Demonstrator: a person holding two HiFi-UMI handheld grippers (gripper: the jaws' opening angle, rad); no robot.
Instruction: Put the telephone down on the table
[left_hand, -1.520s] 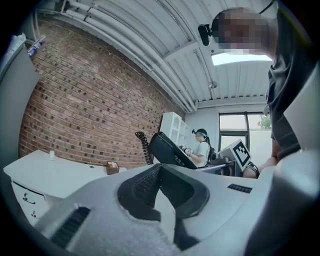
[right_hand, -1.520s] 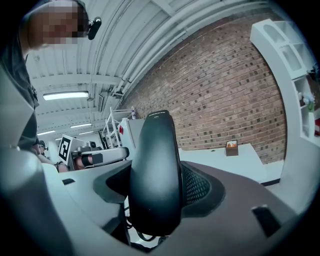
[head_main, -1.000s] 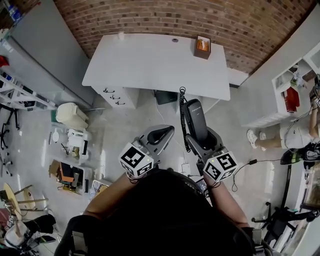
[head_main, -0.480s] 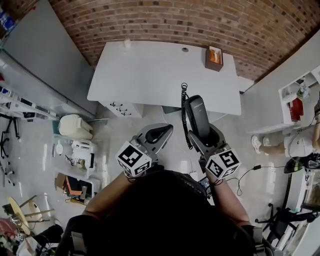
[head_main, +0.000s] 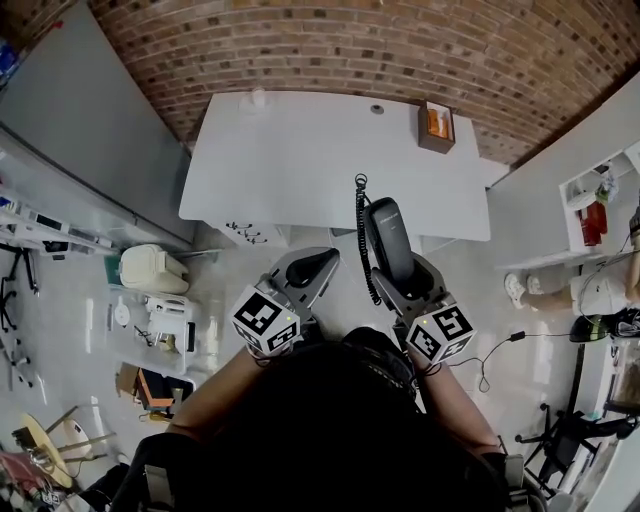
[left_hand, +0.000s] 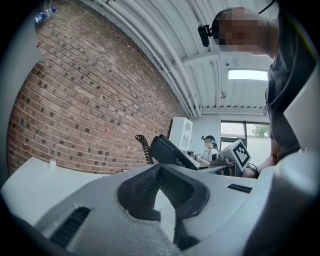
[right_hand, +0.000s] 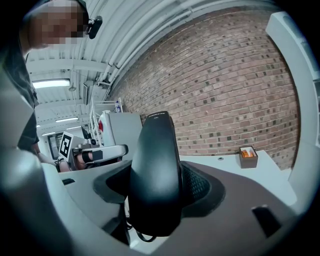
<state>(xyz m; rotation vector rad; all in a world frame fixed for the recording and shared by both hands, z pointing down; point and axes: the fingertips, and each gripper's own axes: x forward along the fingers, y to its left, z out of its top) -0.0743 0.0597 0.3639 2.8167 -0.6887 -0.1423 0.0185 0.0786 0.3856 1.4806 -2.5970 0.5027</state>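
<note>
- Black plastic telephone (head_main: 388, 238) stands upright in the right gripper (head_main: 408, 280), whose jaws are clamped on its lower half. It hangs in the air at the near edge of the white desk (head_main: 300, 160), not yet resting on it.
- Left gripper (head_main: 312, 268) is closed on nothing and is held just beside the right one.
- Coiled cord (head_main: 362, 225) runs down the telephone's left side; where its lower end goes cannot be seen. It could catch on the desk edge, or pull taut and tug the telephone askew.
- Its shell looks smooth and rounded, so it may pivot or slip in the jaws when tilted to lie flat.
- Letting go too early, or setting it right at the edge, risks a fall to the floor, with the cord's weight dragging it off.
- Small brown box (head_main: 436, 125) sits at the desk's far corner, well apart and no obstacle.
</note>
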